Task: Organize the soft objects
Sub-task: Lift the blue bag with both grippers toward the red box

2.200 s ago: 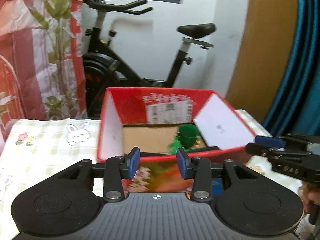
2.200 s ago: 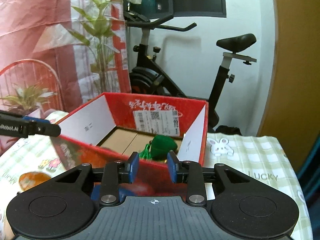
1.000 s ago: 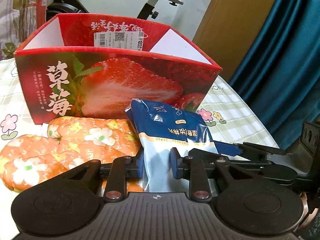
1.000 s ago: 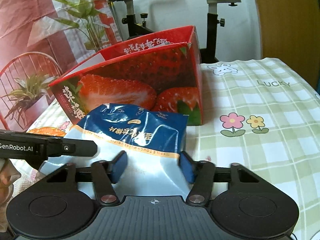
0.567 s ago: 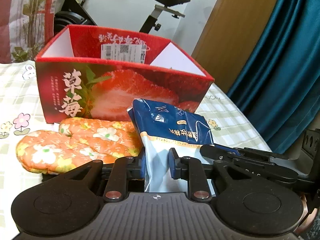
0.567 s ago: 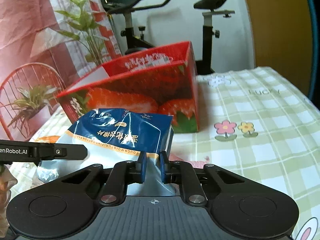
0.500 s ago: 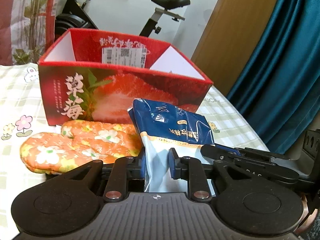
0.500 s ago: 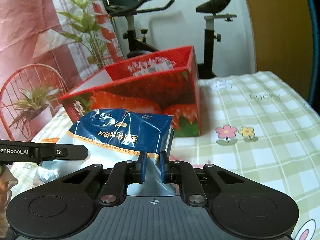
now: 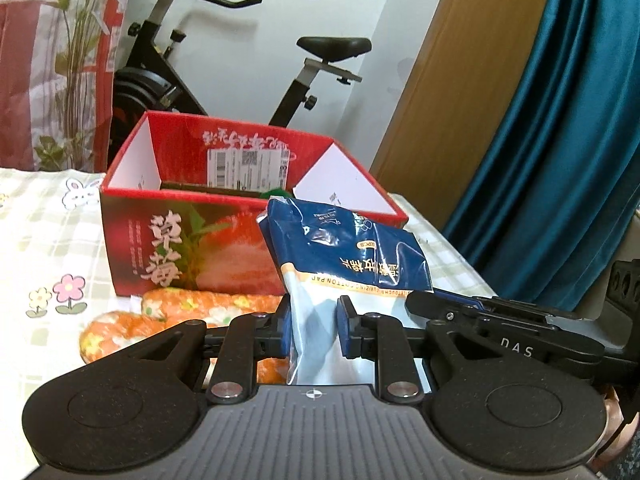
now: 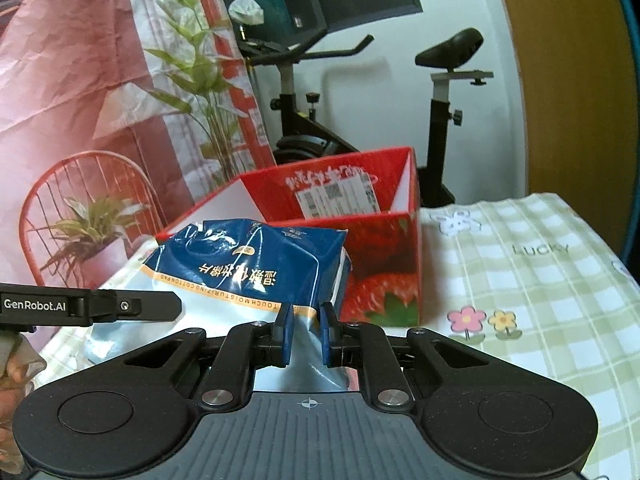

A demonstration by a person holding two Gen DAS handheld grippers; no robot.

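A blue and white pack of cotton pads [image 9: 344, 256] is held up between both grippers, in front of the open red strawberry box [image 9: 188, 256]. My left gripper [image 9: 313, 330] is shut on the pack's pale lower edge. My right gripper [image 10: 306, 334] is shut on the same pack [image 10: 248, 268] at its other lower edge. The pack hangs above the table, its top level with the box rim [image 10: 320, 220]. An orange floral oven mitt [image 9: 192, 312] lies on the cloth before the box. A green soft thing [image 9: 276, 193] peeks out inside the box.
A green-checked tablecloth [image 10: 532, 280] covers the table, with open cloth to the right of the box. An exercise bike [image 10: 304, 120] stands behind the table. A blue curtain [image 9: 560, 140] hangs at the right. A red wire chair [image 10: 84, 196] and a potted plant [image 10: 92, 236] stand at the left.
Both grippers came down from over the box and shut on the pack. In the last half second they have lifted it, and the box interior has come into view.
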